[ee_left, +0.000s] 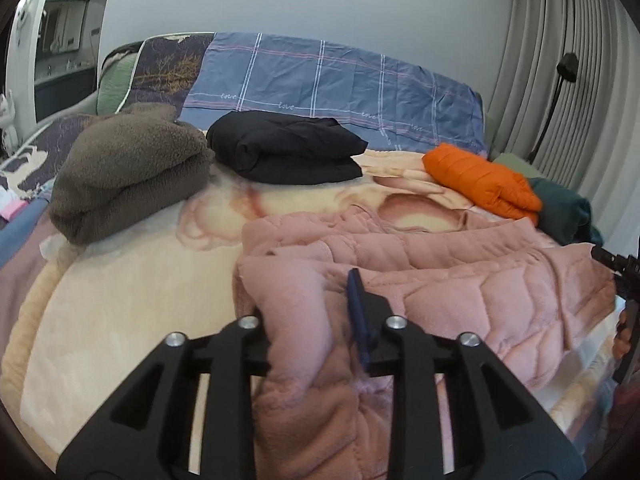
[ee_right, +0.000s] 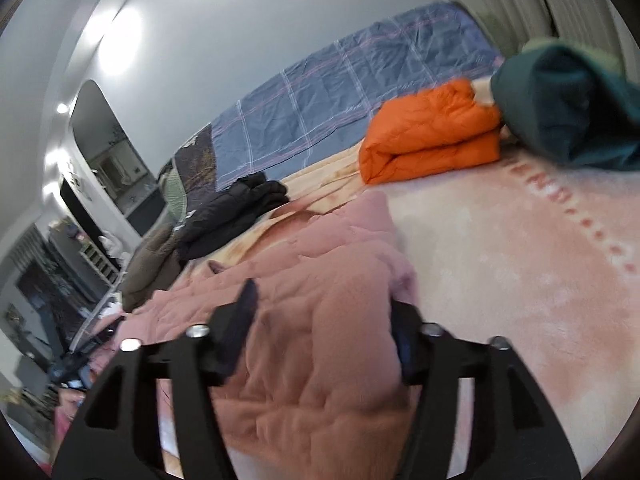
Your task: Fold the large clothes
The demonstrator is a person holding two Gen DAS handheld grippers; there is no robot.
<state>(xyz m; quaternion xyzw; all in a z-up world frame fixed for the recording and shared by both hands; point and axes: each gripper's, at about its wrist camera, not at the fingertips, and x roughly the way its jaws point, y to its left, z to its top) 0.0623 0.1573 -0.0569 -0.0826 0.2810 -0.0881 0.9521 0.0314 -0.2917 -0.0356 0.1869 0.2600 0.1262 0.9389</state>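
The pink quilted jacket (ee_left: 420, 264) lay spread across the near part of the bed (ee_left: 120, 312), its near edge hanging over the bedside toward the person. This looked like the point where a fold had been laid down and the hold given up: fabric still sat between the fingers of both tools, but neither seemed to be pinching it.

The left tool (ee_left: 310, 316) stood partly released, the jacket's near-left edge bunched between its jaws, only one blue pad plainly in view. The right tool (ee_right: 324, 332) stood wide, a thick ridge of the jacket's near-right side (ee_right: 320, 320) filling the gap without visibly being pressed. The right-wrist view was blurred, so contact there was hard to judge.

As a judgement, the jacket was only partly folded, one sleeve appearing to lie across the body. The next move probably called for drawing both tools clear of the cloth, then taking a fresh hold on the hanging near edge, to carry it toward the far side.

Counted: one pink jacket in work, and four bundles farther back on the bed, namely one brown fleece (ee_left: 128, 172) at far left, one black garment (ee_left: 288, 148) beside it, one orange puffer (ee_left: 480, 184) at far right, and one dark green piece (ee_left: 564, 208) just beside the orange one. Two tools, one per hand.
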